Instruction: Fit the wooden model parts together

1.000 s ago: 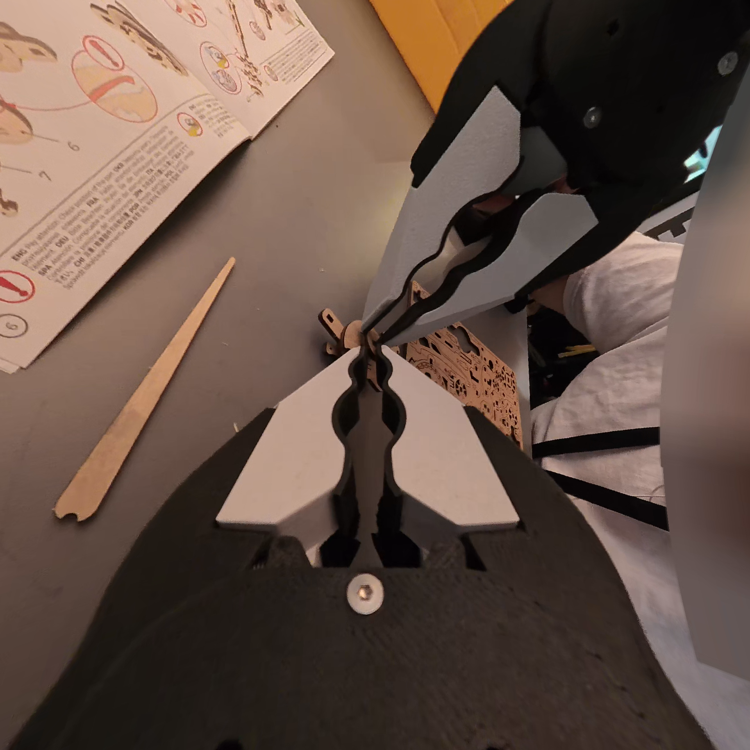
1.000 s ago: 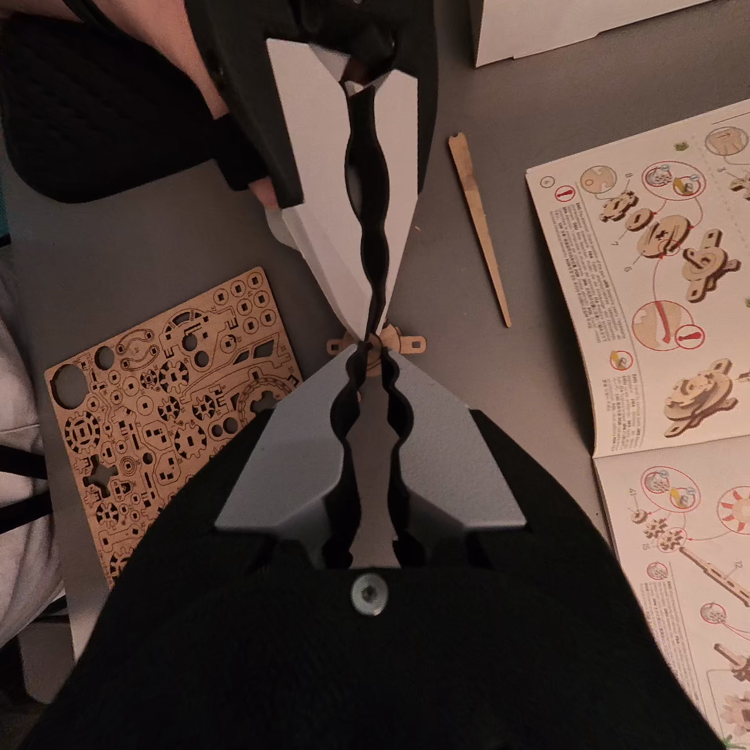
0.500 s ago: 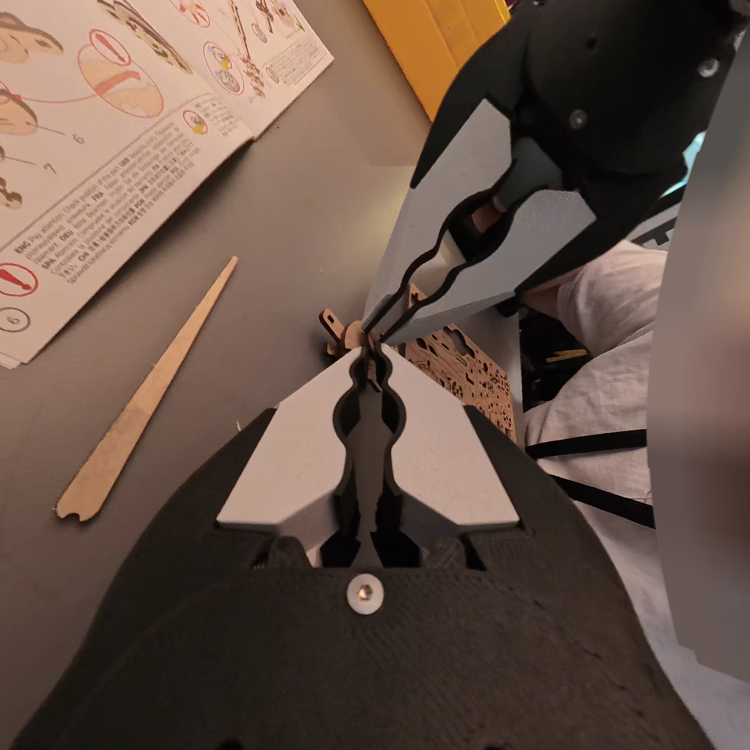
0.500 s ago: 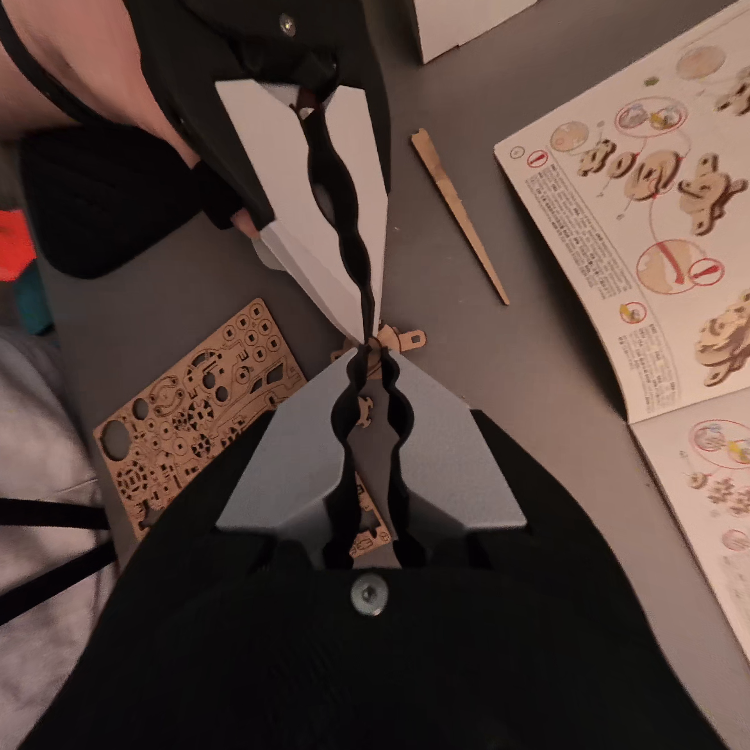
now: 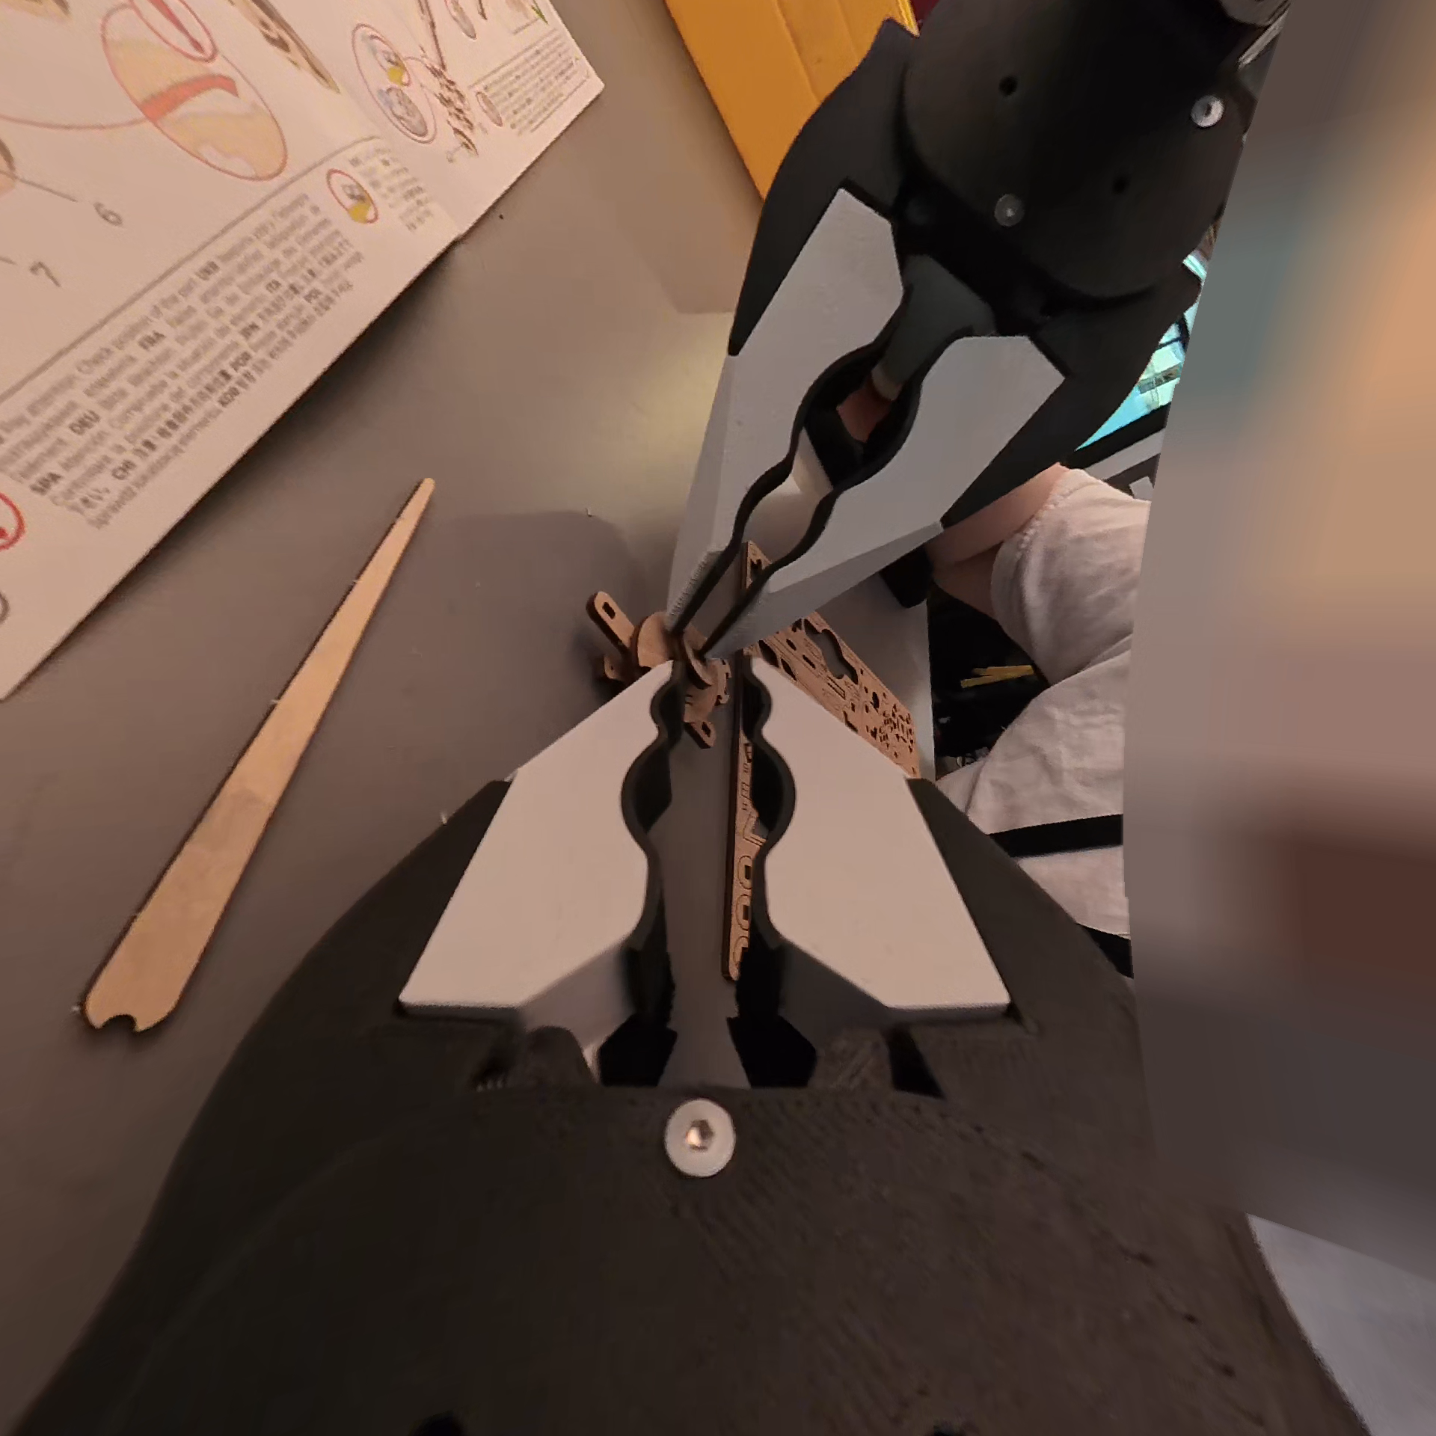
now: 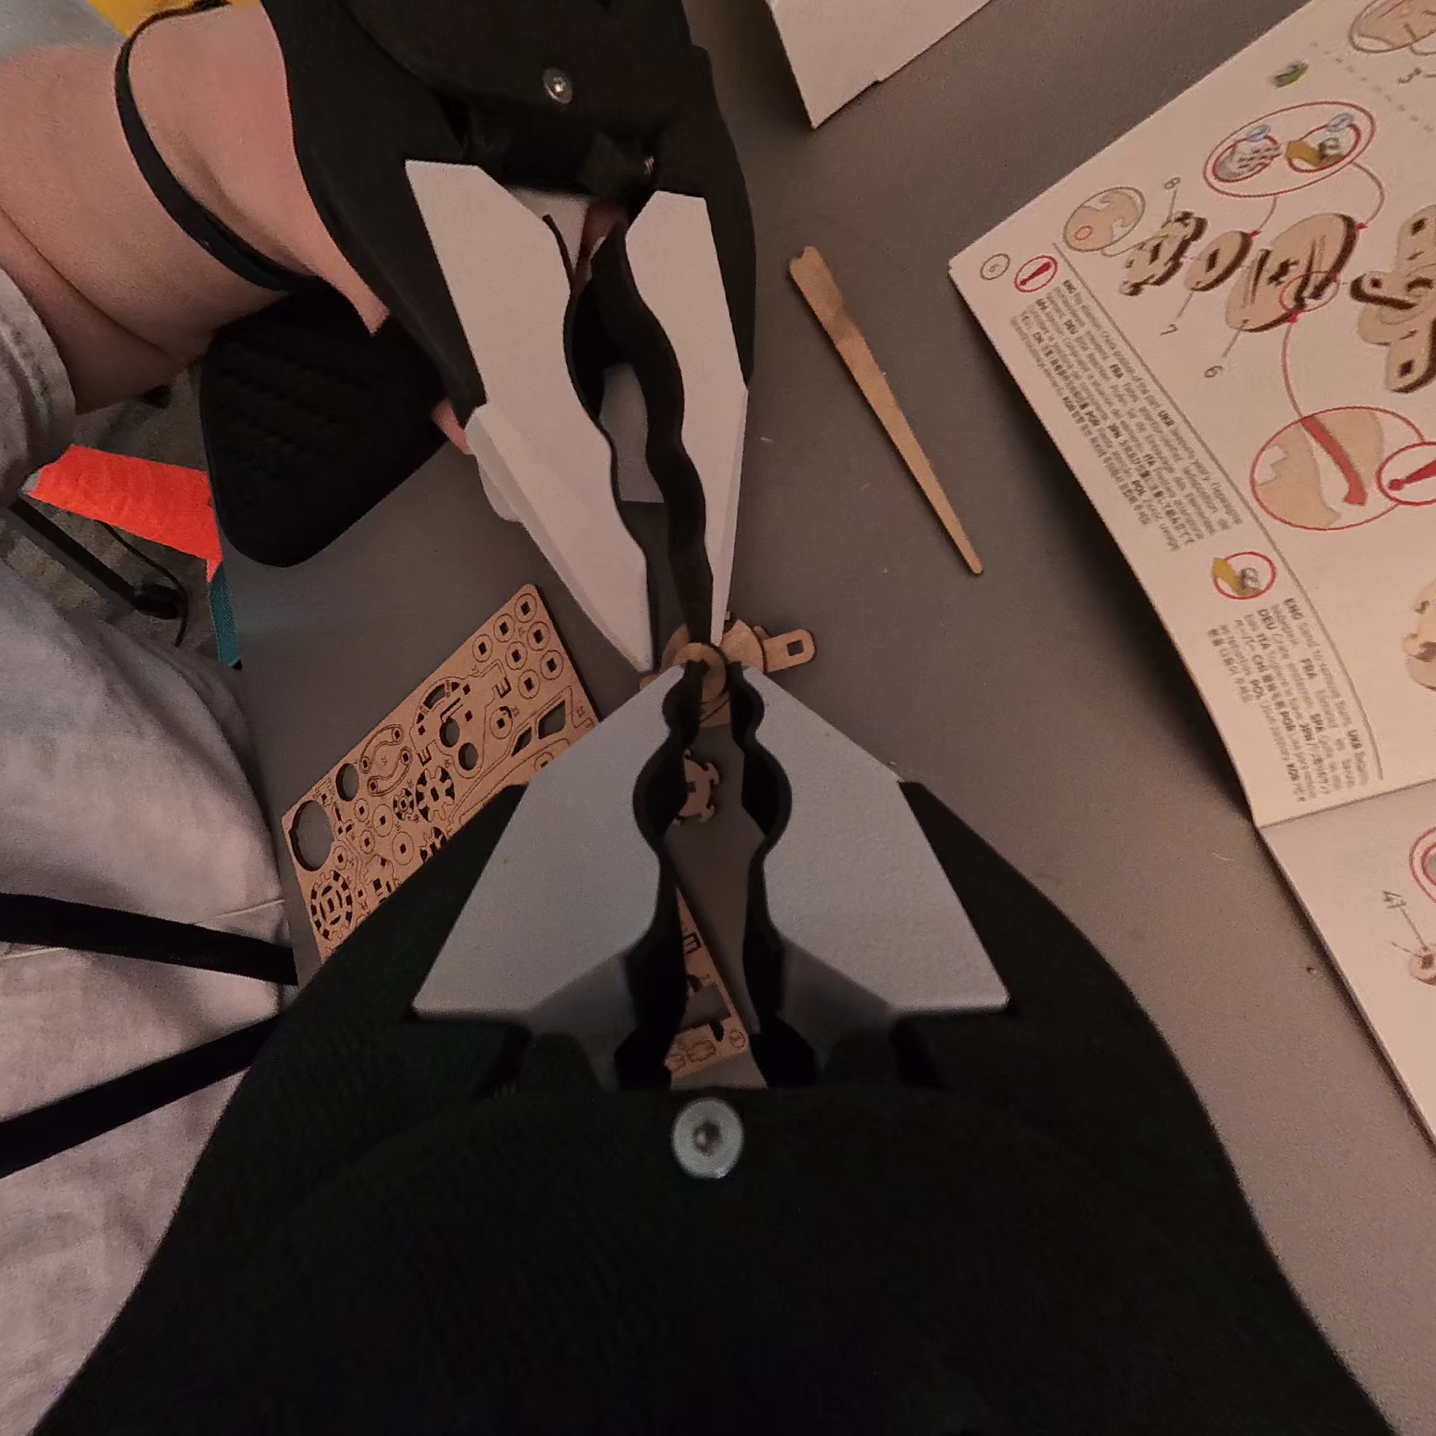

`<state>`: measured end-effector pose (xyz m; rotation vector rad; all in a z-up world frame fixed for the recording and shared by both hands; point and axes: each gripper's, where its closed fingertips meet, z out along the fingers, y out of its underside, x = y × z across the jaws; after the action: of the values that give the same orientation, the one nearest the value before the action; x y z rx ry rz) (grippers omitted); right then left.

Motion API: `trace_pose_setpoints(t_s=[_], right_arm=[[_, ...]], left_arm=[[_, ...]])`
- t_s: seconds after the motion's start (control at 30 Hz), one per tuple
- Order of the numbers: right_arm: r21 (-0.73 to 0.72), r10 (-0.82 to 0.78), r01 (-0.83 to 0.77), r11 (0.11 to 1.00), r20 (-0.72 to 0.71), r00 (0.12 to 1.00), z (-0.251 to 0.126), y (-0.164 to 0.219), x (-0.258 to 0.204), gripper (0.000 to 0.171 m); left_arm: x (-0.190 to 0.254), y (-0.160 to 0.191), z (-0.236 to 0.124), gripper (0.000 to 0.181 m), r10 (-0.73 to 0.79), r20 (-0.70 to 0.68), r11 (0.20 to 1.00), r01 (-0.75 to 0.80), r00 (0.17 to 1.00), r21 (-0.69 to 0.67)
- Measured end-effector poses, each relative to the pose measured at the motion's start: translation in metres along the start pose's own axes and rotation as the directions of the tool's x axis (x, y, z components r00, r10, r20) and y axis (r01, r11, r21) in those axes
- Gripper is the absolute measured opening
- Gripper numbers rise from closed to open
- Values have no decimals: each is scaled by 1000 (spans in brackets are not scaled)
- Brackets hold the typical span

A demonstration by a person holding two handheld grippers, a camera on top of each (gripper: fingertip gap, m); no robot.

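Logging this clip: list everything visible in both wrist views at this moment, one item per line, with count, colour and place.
wooden model assembly: one, tan, held above the table where both grippers' tips meet
small notched wooden disc: one, tan, seen between the right gripper's fingers
laser-cut parts sheet: one, tan, flat near the table's edge
wooden pointed stick: one, pale, on the table
instruction booklet: one, white, open
table: one, grey
yellow object: one, far edge
white box: one, far edge
left gripper: grey fingers, black body, shut on the assembly
right gripper: same, shut on it
person: pale sleeve
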<state>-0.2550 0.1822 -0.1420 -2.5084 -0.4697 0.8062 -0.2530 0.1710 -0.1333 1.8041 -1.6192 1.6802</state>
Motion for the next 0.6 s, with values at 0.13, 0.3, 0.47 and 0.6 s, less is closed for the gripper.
trace_pose_setpoints(t_s=[0.13,0.3,0.47,0.6], right_arm=[[-1,4,-4,1000,-11,1000,0,0,-1,6],[-1,-4,4,1000,-19,1000,0,0,-2,6],[-5,-39,39,999,-54,998,2,-1,-4,6],[-5,-39,39,999,-62,997,2,-1,-5,6]], left_arm=[[-5,1,0,2,8,55,1000,-8,998,-6],[-2,3,0,7,-27,54,999,28,998,-20],[-1,6,-1,5,-110,5,993,111,994,-35],[-3,6,-1,1,-106,13,994,107,994,-33]])
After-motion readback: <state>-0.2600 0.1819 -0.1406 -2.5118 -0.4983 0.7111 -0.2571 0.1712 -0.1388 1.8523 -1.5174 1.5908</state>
